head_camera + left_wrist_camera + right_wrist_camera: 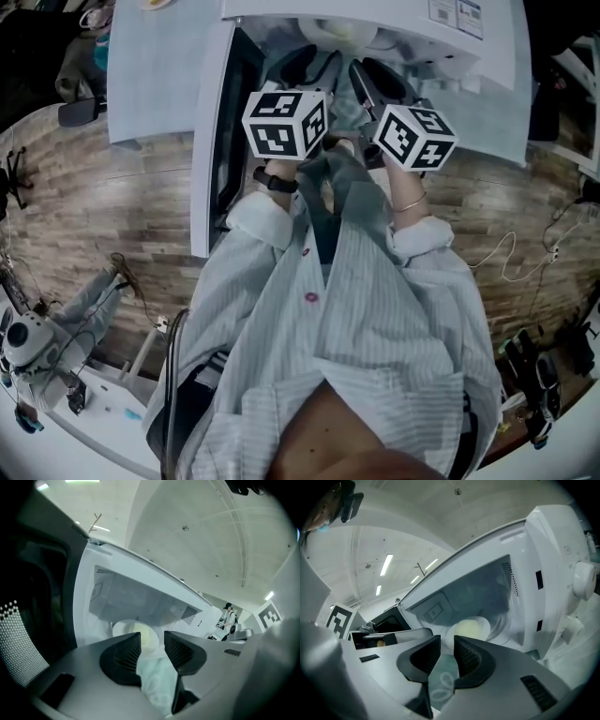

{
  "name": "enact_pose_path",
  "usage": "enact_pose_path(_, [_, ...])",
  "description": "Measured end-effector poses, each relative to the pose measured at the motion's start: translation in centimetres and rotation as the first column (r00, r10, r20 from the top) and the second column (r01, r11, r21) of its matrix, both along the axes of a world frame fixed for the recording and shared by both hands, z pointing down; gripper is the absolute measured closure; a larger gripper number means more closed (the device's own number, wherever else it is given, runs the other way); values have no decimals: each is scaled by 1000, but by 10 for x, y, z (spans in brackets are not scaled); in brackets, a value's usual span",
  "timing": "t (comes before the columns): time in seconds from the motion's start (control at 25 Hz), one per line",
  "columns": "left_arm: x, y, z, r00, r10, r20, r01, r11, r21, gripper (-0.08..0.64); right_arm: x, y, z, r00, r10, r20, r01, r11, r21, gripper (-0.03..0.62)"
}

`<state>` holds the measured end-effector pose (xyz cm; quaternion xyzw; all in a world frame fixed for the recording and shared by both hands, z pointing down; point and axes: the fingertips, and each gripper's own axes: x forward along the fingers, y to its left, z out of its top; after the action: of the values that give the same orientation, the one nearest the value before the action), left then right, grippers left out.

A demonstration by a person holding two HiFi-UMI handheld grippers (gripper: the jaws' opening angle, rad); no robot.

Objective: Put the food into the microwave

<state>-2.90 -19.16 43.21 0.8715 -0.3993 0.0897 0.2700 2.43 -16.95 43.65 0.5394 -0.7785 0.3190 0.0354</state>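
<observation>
A white plate of pale yellow food [135,632] sits on the turntable inside the open microwave [140,597]. The same plate [468,627] shows in the right gripper view, and partly at the top of the head view [339,33]. My left gripper [152,649] hangs just in front of the cavity mouth, its jaws apart with nothing between them. My right gripper [446,656] is beside it, jaws a narrow gap apart and empty. In the head view the left gripper [311,64] and right gripper [373,75] are side by side before the opening.
The microwave door [223,131] swings out to the left, its dark window [28,620] close to my left gripper. Control knobs [583,581] are on the right panel. The microwave stands on a white table [155,84]. Cables [511,253] lie on the wood floor.
</observation>
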Motion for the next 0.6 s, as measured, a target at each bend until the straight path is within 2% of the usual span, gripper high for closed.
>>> enact_pose_path(0.2, [9, 14, -29, 1000, -5, -9, 5, 999, 37, 433, 4, 13, -28, 999, -49, -2, 49, 998, 48, 516])
enact_pose_path(0.4, [-4, 15, -45, 1000, -18, -15, 19, 997, 76, 500, -16, 13, -46, 990, -141, 17, 139, 987, 75, 534])
enact_pose_path(0.6, [6, 29, -69, 999, 15, -50, -10, 995, 94, 525, -12, 23, -71, 982, -185, 24, 181, 976, 119, 543])
